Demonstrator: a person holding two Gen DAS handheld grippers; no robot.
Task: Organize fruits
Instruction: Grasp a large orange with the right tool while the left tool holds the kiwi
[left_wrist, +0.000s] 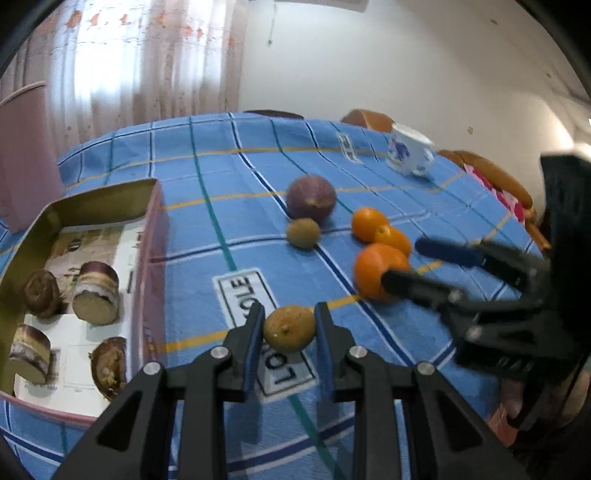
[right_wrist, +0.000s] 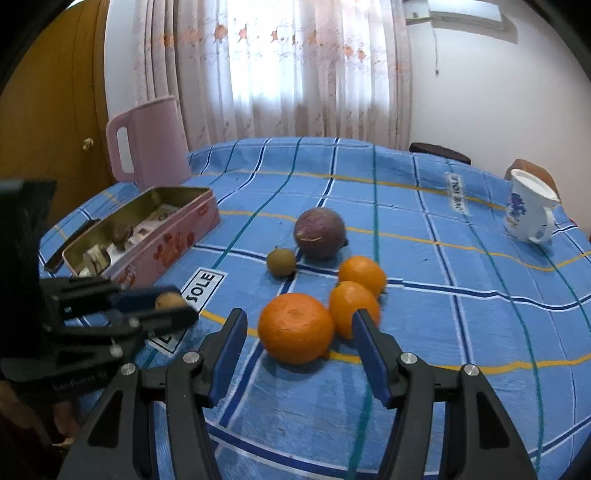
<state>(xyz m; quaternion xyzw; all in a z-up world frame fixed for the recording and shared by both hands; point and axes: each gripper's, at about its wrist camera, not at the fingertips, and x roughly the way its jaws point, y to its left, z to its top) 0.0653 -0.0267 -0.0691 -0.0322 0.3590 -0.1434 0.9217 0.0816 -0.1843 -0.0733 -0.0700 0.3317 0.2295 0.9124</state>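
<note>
My left gripper (left_wrist: 289, 325) is shut on a small brown-yellow fruit (left_wrist: 289, 328), held just above the blue checked tablecloth (left_wrist: 207, 229); it also shows in the right wrist view (right_wrist: 168, 301). My right gripper (right_wrist: 299, 332) is open around a large orange (right_wrist: 295, 328), one finger on each side, not touching. Two smaller oranges (right_wrist: 362, 275) (right_wrist: 351, 304) lie just behind it. A purple round fruit (right_wrist: 320, 232) and a small brown-green fruit (right_wrist: 281, 261) lie farther back.
A pink tin box (left_wrist: 149, 258) with several cake rolls (left_wrist: 96, 293) stands at the left. A pink jug (right_wrist: 149, 142) stands behind it. A white and blue mug (right_wrist: 528, 212) is at the far right. Chairs stand beyond the table's far edge.
</note>
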